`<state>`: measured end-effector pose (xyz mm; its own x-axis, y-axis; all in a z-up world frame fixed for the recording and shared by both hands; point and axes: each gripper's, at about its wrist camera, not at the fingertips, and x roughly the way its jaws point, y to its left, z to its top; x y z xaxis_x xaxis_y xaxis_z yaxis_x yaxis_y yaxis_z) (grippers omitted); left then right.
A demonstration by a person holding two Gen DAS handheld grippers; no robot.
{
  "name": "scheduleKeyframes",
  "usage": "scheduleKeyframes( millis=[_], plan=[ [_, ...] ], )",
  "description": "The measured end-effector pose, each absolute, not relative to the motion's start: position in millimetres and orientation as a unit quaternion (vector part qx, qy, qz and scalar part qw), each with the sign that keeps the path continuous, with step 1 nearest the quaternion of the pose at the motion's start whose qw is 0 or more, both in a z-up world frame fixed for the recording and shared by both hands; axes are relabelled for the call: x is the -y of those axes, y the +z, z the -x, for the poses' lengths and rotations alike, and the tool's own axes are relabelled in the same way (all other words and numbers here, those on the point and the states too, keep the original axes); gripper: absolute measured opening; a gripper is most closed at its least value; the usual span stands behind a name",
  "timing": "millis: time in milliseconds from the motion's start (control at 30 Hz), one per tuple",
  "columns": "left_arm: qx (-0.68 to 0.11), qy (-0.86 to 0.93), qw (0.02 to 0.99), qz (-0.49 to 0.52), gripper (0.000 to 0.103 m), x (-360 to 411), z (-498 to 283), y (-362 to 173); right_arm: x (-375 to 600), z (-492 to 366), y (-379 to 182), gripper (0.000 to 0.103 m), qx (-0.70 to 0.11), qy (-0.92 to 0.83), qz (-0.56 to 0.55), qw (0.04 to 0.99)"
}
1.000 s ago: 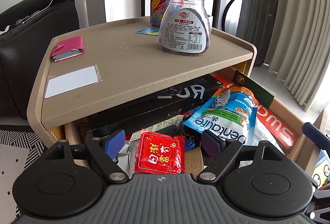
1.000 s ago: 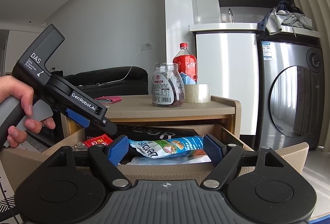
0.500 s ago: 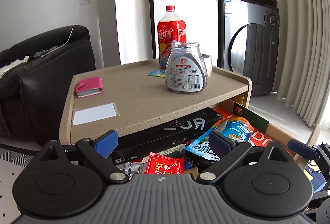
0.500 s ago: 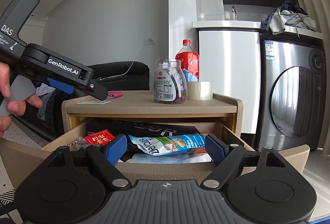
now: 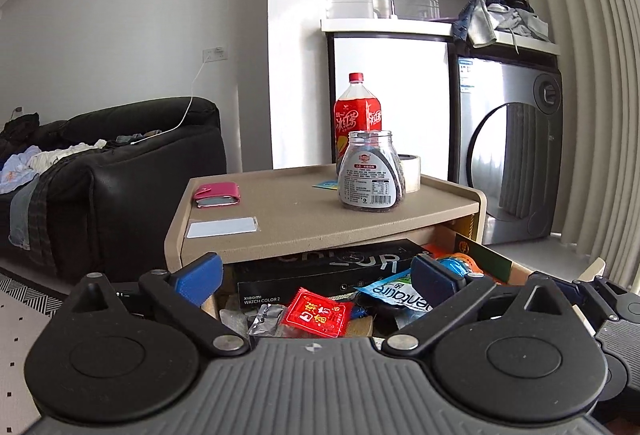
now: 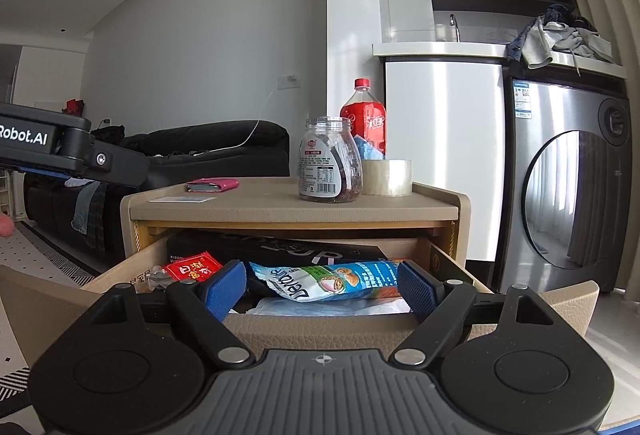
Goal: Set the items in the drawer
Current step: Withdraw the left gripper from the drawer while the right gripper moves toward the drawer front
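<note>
From the left wrist camera, the left claw (image 5: 316, 281) is spread wide and grasps nothing, poised above the near edge of the pulled-out drawer (image 5: 486, 261). Inside the drawer lie a red sachet (image 5: 316, 315) with gold lettering, a crumpled silver wrapper (image 5: 266, 319) just beside it, a black Xiaomi Watch Color 2 box (image 5: 332, 271) toward the back, and a blue-and-white Dentacare pouch (image 5: 400, 293) that partly overlaps the box. The beige bench (image 5: 304, 223) above the drawer carries a pink wallet (image 5: 218, 195), a white card (image 5: 222, 227), a clear lidless jar (image 5: 370, 171) with dark contents, a red-labelled drink bottle (image 5: 357, 115) behind the jar, and a roll of clear tape (image 5: 410, 173) partly hidden by the jar. A black sofa (image 5: 108, 171) stands to the left and a washing machine (image 5: 512, 155) to the right. From the right wrist camera, the right claw (image 6: 322, 289) is likewise released and empty, level with the padded drawer front (image 6: 320, 329), which blocks the lower part of the contents. The pouch (image 6: 332, 281) lies across the middle over a pale plastic bag (image 6: 328, 307), and the sachet (image 6: 194, 267) sits at the left. The left claw's black body (image 6: 60, 151) juts in from the left edge, well apart from the jar (image 6: 328, 159) and tape (image 6: 386, 177).
</note>
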<state>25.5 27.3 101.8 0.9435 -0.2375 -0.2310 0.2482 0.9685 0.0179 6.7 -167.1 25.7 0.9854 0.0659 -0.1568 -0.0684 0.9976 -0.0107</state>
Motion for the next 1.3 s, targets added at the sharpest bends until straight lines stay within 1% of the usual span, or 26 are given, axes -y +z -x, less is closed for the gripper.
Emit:
scheduleKeyframes(
  millis=[233, 500, 867, 1033, 1300],
  plan=[
    [-0.088, -0.098, 0.991, -0.026, 0.103, -16.1, 0.2, 83.1, 165.9, -3.0, 25.1, 0.086, -0.074, 0.031, 0.009, 0.997],
    [-0.09, -0.094, 0.991, -0.031, 0.103, -6.4, 15.6, 65.6, 167.0, 4.4, 27.4, 0.086, -0.077, 0.035, 0.009, 0.996],
    [-0.089, -0.086, 0.992, -0.017, 0.103, -20.8, 29.6, 56.3, 173.4, 24.3, 29.1, 0.086, -0.074, 0.041, 0.009, 0.996],
    [-0.081, -0.078, 0.993, -0.026, 0.103, -18.6, 37.8, 50.6, 176.1, 33.2, 25.2, 0.086, -0.084, 0.044, 0.011, 0.995],
    [-0.096, -0.08, 0.992, 0.002, 0.103, -19.4, 49.3, 38.6, 182.8, 41.6, 15.2, 0.086, -0.11, 0.05, -0.006, 0.993]
  ],
)
